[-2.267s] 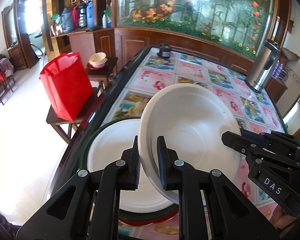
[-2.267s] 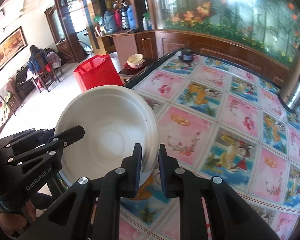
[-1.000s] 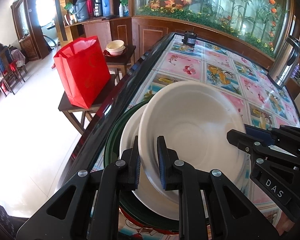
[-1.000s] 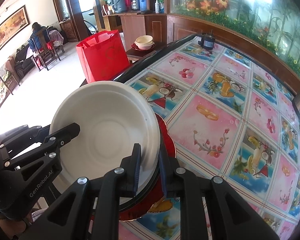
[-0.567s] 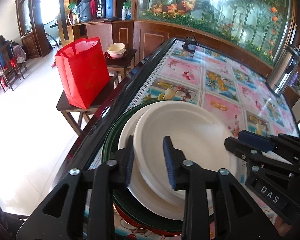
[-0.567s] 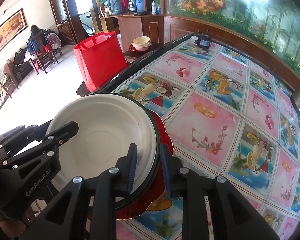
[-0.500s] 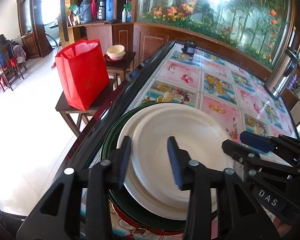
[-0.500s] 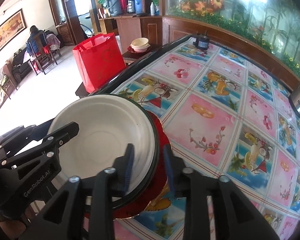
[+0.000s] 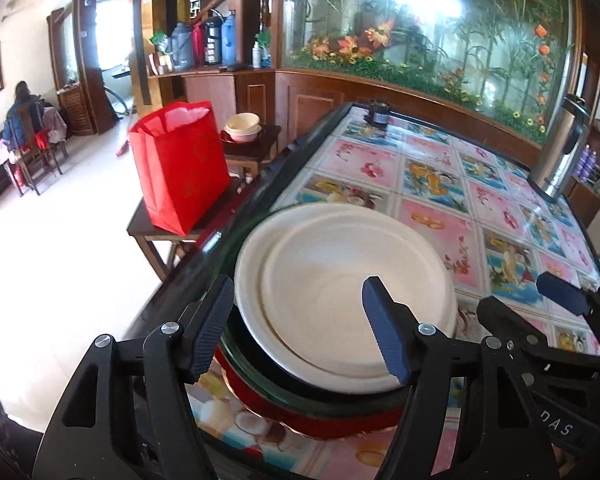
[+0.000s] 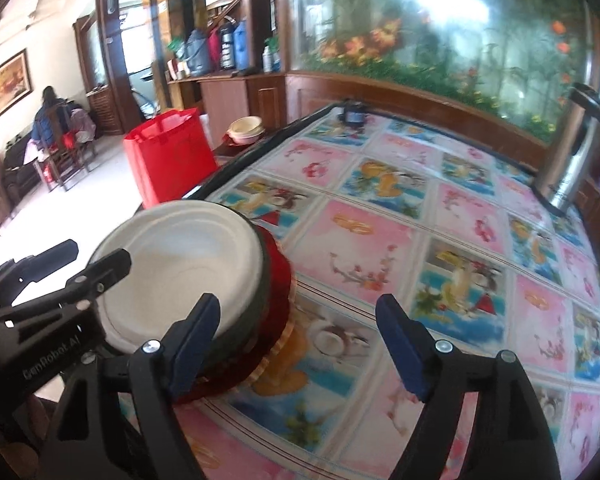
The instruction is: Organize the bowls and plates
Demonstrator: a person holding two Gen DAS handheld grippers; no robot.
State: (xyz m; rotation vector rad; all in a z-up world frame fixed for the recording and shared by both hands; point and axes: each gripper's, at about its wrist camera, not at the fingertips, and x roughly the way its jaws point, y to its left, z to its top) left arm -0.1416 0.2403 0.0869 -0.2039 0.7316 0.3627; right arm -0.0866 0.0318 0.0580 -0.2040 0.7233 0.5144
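1. White and shallow, the bowl sits nested in a white plate on top of a stack at the table's near left corner.
2. Below the white pieces lie a dark green plate and a red plate with a scalloped rim.
3. Left gripper: jaws have just been opening and stand wide, the bowl's near rim between them but untouched.
4. Right gripper: jaws have just been opening, now wide with nothing between them, just beside the stack.
5. Floral tablecloth covers the table; a steel flask stands at the far right edge.
6. Off the table's left edge, a red bag stands on a low wooden stool.
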